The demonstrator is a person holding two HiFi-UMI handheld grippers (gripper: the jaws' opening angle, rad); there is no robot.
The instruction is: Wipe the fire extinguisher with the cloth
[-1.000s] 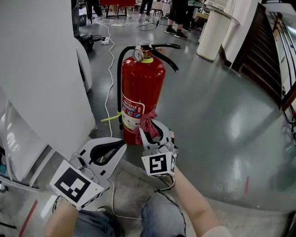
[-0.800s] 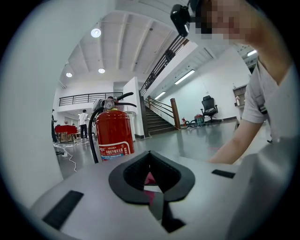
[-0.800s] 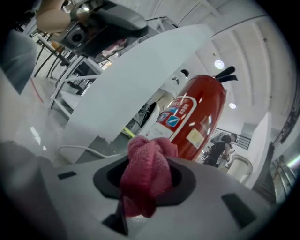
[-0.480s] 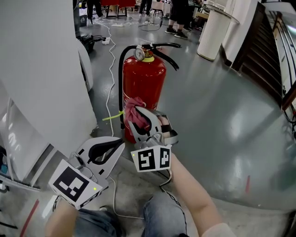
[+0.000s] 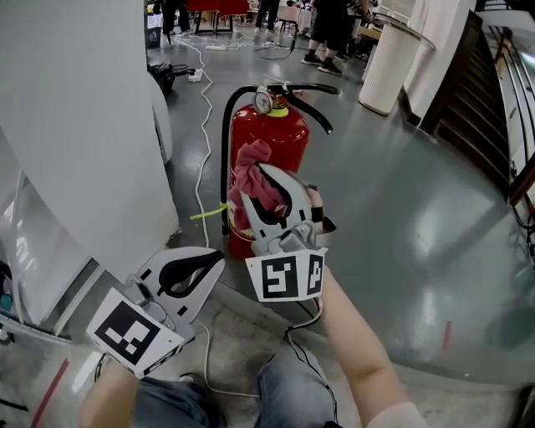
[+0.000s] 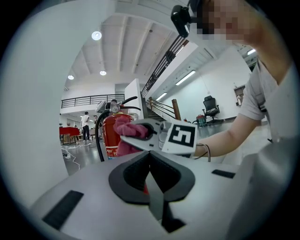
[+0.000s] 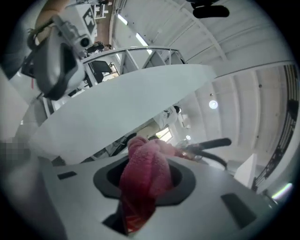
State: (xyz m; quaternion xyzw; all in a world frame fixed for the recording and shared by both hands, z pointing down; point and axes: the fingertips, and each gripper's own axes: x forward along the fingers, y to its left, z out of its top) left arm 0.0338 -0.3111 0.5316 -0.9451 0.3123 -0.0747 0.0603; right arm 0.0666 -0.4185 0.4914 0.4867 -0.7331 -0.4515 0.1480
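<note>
Pink cloth [image 5: 250,164] clamped in right gripper [image 5: 256,185], pressed seemingly on upper front of fire extinguisher [image 5: 289,142] for rubbing. Holds left gripper [image 5: 214,261] closed, empty, low near extinguisher's base, out of way.

In the head view the right claw [image 5: 266,188] and the cloth [image 5: 249,174] cover most of the fire extinguisher's [image 5: 284,138] lower body. The gauge [image 5: 263,103] dial is too small to read. People [image 5: 333,25] at the top edge are cut off above the legs. In the right gripper view the cloth hides the cylinder, leaving only the handle levers [image 7: 211,143]. In the left gripper view the label [image 6: 110,151] print is too small to read.
</note>
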